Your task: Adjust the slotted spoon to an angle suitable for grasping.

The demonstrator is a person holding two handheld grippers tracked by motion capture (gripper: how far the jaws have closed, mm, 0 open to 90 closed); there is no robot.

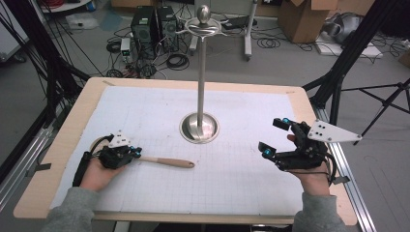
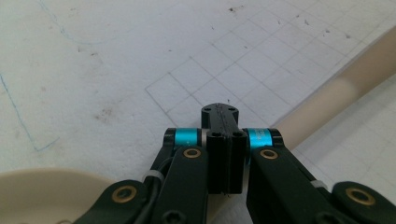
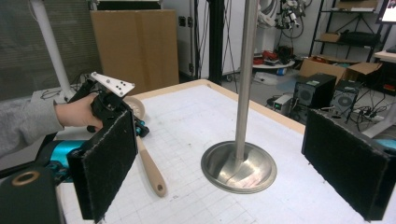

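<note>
Black jaws of the left gripper stand pressed together in the left gripper view, with the pale wooden handle running off to the right behind them and a cream bowl edge at the bottom left — so this looks like a wooden spoon, clamped near where handle meets bowl. From the high view the spoon lies flat on the white gridded mat, its handle pointing right toward the middle of the table, its free end with a small hanging hole just short of the steel stand's base.

Over on the other side, the right gripper hovers above the mat with its jaws spread wide and nothing between them; its own view looks between the two padded faces at the stand's pole and dished base.

My reading: the step in hand is the grasp itself, with the spoon not yet lifted. The next move likely calls for raising it clear of the mat and carrying it up to the hooks at the top of the stand — a high reach, where the hole must meet a hook.

Count: one spoon, one stand, two grippers, one mat.
</note>
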